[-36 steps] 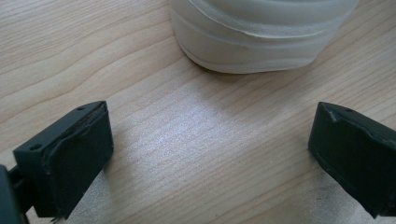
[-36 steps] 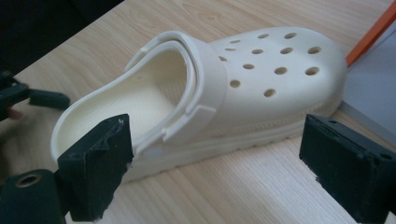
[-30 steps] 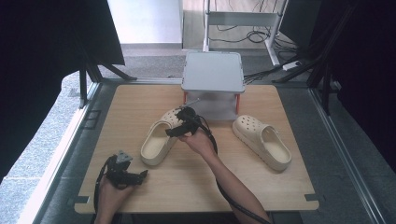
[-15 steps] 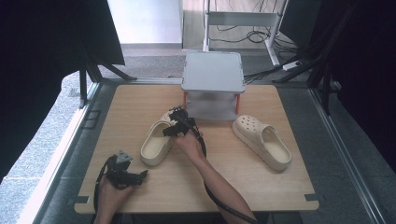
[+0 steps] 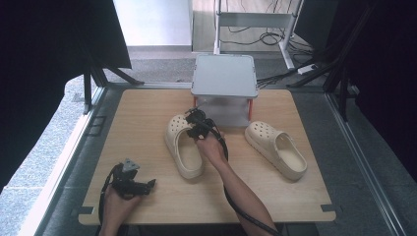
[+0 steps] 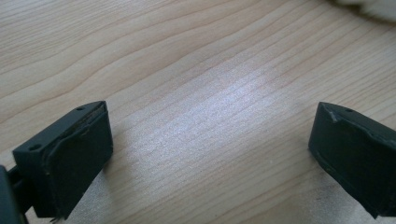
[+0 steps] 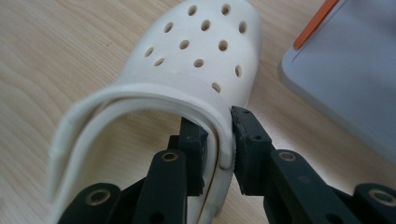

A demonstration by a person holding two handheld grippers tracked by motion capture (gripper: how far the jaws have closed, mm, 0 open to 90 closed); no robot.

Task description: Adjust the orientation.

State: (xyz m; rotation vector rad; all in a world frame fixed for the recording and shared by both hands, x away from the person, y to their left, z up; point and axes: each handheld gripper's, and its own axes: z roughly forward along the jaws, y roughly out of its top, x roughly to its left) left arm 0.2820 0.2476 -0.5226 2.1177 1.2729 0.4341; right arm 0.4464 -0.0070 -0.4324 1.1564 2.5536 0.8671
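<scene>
A cream perforated clog [image 5: 183, 150] lies in the middle of the wooden table [image 5: 137, 118], toe pointing away. My right gripper [image 5: 197, 126] is shut on its right side wall near the toe; in the right gripper view the jaws pinch the clog's [image 7: 201, 51] rim from inside and outside at the right gripper [image 7: 219, 140]. A matching second clog [image 5: 276, 148] lies to the right, apart from both grippers. My left gripper [image 5: 136, 185] rests near the front left edge, open over bare wood, as the left gripper [image 6: 210, 154] shows, with nothing between its jaws.
A grey two-tier stand [image 5: 225, 76] with orange legs sits at the table's back middle, just beyond the held clog; its lower tray [image 7: 345, 70] is close on the right. Dark frame posts and cables lie beyond the table. A cream clog edge [image 6: 369, 7] shows far off.
The held clog has turned: its heel swung from pointing front-left to more straight toward the front edge, with the right gripper shut on it throughout. The left gripper stayed put.
</scene>
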